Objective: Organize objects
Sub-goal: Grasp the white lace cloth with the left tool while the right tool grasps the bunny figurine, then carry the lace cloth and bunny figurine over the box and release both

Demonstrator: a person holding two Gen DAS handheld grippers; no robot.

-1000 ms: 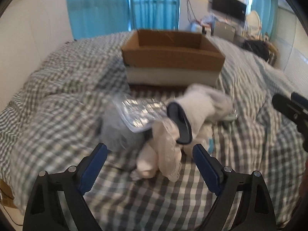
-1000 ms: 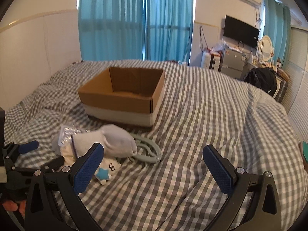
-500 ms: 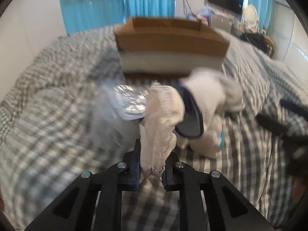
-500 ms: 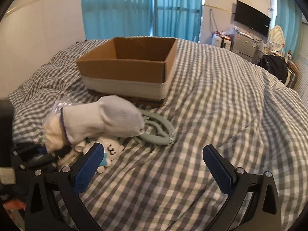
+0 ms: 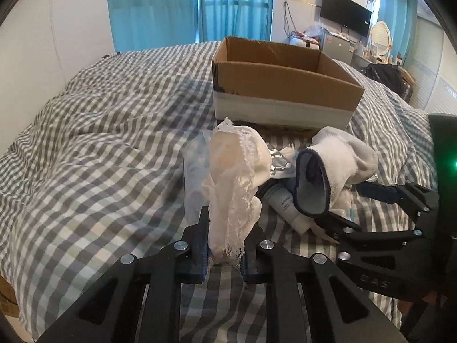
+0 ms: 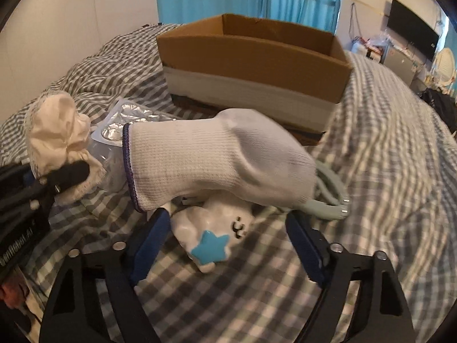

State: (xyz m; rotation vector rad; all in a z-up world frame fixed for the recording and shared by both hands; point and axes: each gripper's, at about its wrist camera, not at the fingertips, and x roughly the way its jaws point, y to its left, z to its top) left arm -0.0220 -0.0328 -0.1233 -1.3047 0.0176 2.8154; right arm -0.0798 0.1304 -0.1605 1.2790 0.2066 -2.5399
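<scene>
My left gripper [image 5: 224,253] is shut on a cream lace cloth [image 5: 237,177] and holds it up off the bed; the cloth also shows in the right wrist view [image 6: 58,134]. My right gripper [image 6: 227,245] is open, its fingers on either side of a white toy with a blue star [image 6: 211,238], just under a white sock [image 6: 217,157]. The sock [image 5: 334,165] lies on the pile with a foil blister pack [image 6: 125,120] and a small white bottle [image 5: 285,205]. An open cardboard box [image 5: 282,85] stands behind the pile.
A pale green hanger [image 6: 331,197] lies under the sock's right end. The checked bedcover [image 5: 100,131] spreads left of the pile and to its right [image 6: 385,143]. A TV [image 5: 345,18] and cluttered furniture stand beyond the bed.
My left gripper closed on the lace cloth and lifted it. My right gripper moved in low to the pile, its fingers now around the star toy.
</scene>
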